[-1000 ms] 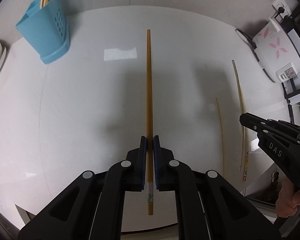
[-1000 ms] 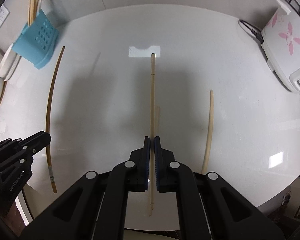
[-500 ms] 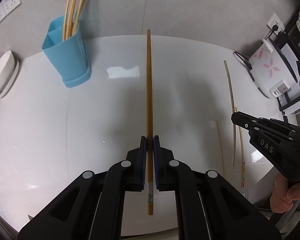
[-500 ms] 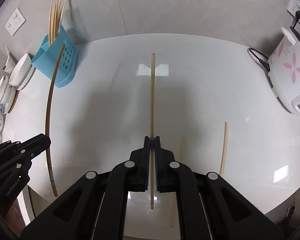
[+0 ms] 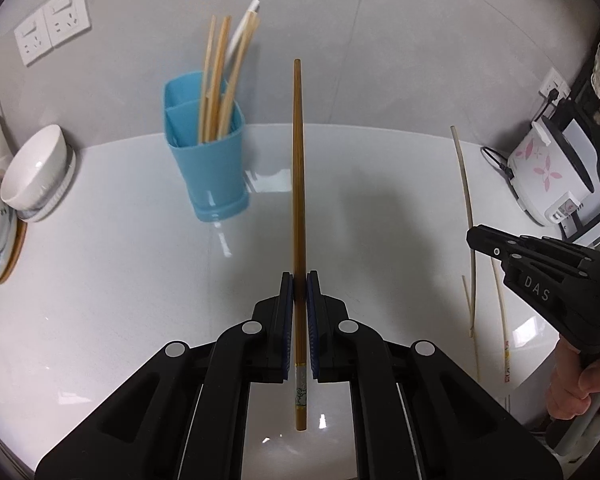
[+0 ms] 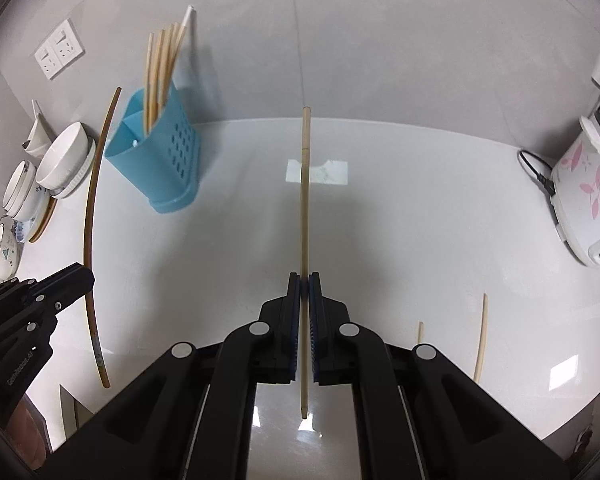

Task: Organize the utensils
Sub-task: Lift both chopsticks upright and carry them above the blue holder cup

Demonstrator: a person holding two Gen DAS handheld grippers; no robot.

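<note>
My left gripper (image 5: 299, 280) is shut on a dark brown chopstick (image 5: 298, 168) that points up and away over the white table. The blue holder (image 5: 208, 168), with several chopsticks standing in it, is ahead and to the left of that chopstick's tip. My right gripper (image 6: 304, 280) is shut on a pale chopstick (image 6: 305, 200), also lifted off the table. In the right wrist view the blue holder (image 6: 156, 168) stands far left, with the left gripper (image 6: 82, 278) and its brown chopstick (image 6: 89, 220) in front of it. The right gripper (image 5: 476, 238) shows at the right of the left wrist view.
Two loose chopsticks (image 6: 480, 340) (image 6: 420, 334) lie on the table (image 6: 420, 208) at the near right. Stacked white bowls (image 5: 36, 172) sit at the left edge. A flowered rice cooker (image 6: 584, 200) with its cord stands at the right. A grey wall with sockets (image 5: 52, 24) rises behind.
Both grippers have risen and tipped upward with their chopsticks still clamped. The blue holder has slid from the top left toward the middle of each view, and the wall now shows.
</note>
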